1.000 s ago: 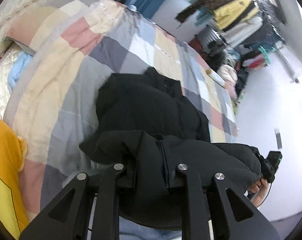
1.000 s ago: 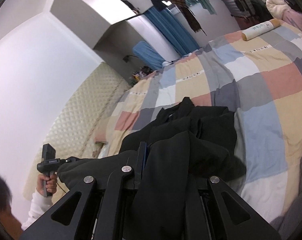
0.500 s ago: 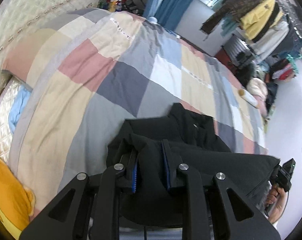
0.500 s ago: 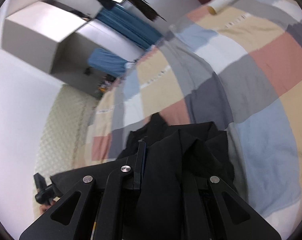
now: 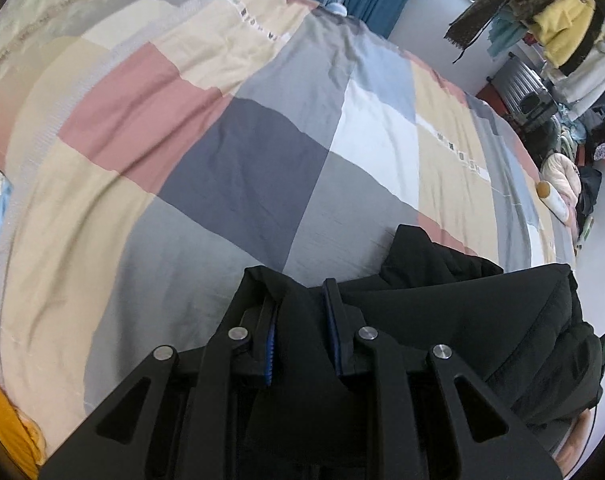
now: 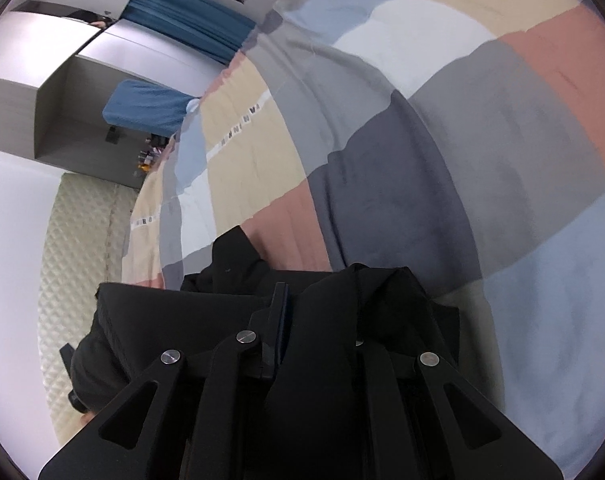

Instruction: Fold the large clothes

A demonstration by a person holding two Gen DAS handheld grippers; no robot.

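**Jacket carried forward over itself, fold mid-swing**

Left wrist: left gripper [image 5: 300, 316] clamped on a bunched edge of the black jacket [image 5: 462, 312], cloth pinched between the blue-lined pads. A second ago most of the jacket lay spread ahead of the gripper on the bed [image 5: 242, 168]; now only a small peak pokes out past the held edge and bare patchwork quilt fills the view. So the gripper has travelled forward and tipped down, taking the near edge over the rest. Held edge runs taut off to the right, towards the other gripper.

Right wrist: right gripper [image 6: 322, 320] likewise closed on the jacket [image 6: 182, 320], fabric draped over the right finger so the tip is hidden. Same shift here: less jacket ahead, more quilt. Taut panel stretches left.

Read: both ends lifted together and level, half-fold under way, edge not yet laid down. Next call is lowering it onto the far part, then releasing. Puffy fabric, likely to spring back or slide.
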